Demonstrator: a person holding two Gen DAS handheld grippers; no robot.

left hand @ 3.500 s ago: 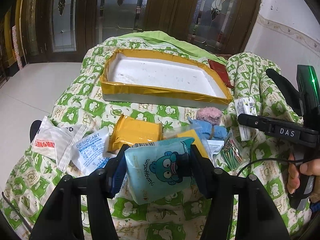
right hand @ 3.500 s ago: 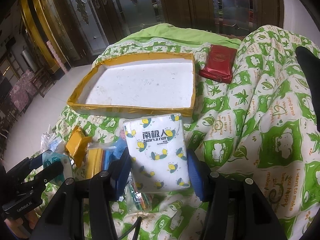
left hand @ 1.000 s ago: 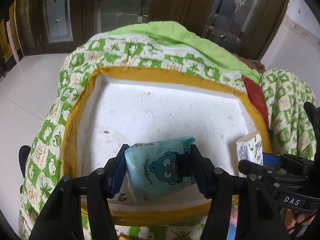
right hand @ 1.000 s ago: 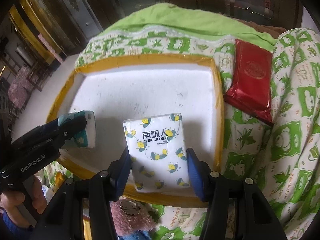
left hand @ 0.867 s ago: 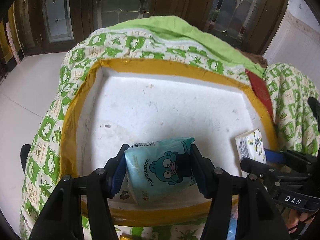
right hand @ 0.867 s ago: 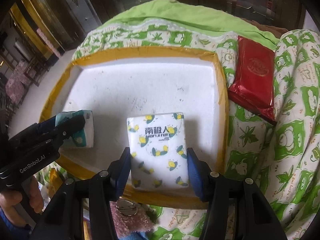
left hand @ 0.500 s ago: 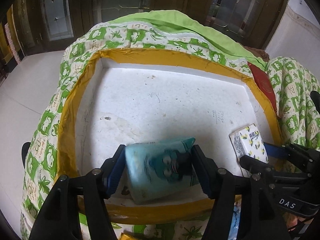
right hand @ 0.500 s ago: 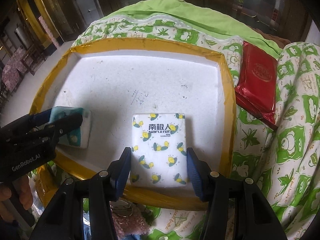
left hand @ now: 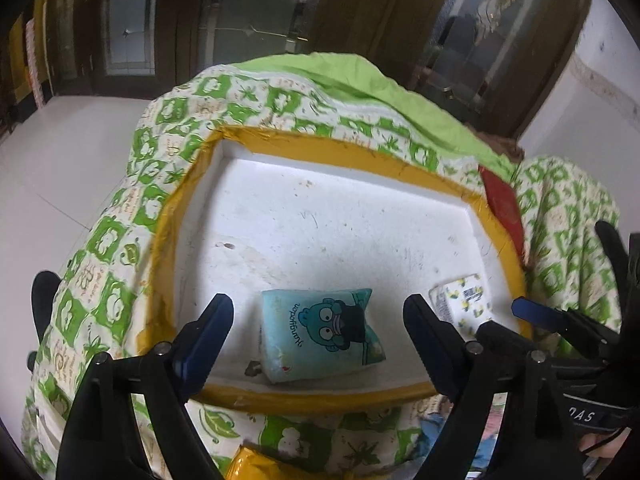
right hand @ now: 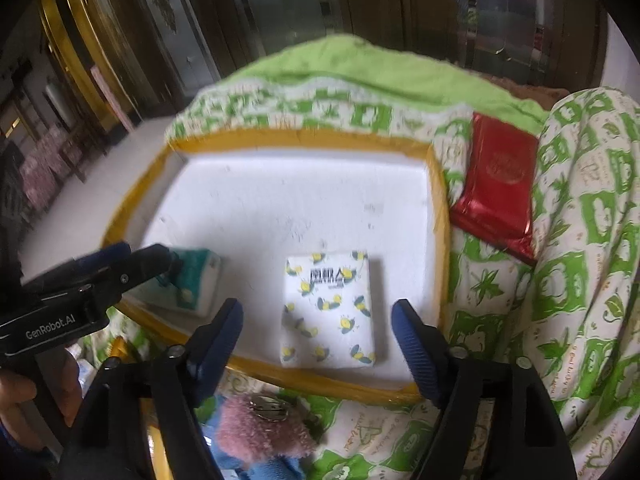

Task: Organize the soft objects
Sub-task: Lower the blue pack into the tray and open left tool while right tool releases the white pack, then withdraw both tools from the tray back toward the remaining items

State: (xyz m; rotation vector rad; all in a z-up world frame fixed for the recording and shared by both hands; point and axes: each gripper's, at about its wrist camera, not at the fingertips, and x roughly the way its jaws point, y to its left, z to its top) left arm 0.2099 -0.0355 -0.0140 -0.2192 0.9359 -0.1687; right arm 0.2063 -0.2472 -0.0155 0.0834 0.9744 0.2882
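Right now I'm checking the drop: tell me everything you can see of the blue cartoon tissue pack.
The blue cartoon tissue pack is a soft, glossy plastic-wrapped pouch, pale blue, printed with a dark-faced cartoon character and sideways lettering. It lies flat, slightly skewed, on the white foam tray floor near the front rim, between the left gripper open jaws, untouched by them.

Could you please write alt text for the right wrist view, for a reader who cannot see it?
The right tool hangs open over a white tissue pack with yellow bees, lying flat in a white foam tray edged in yellow tape. At left, the left tool hovers by a teal pack in the tray; a red packet lies on the green-print quilt.
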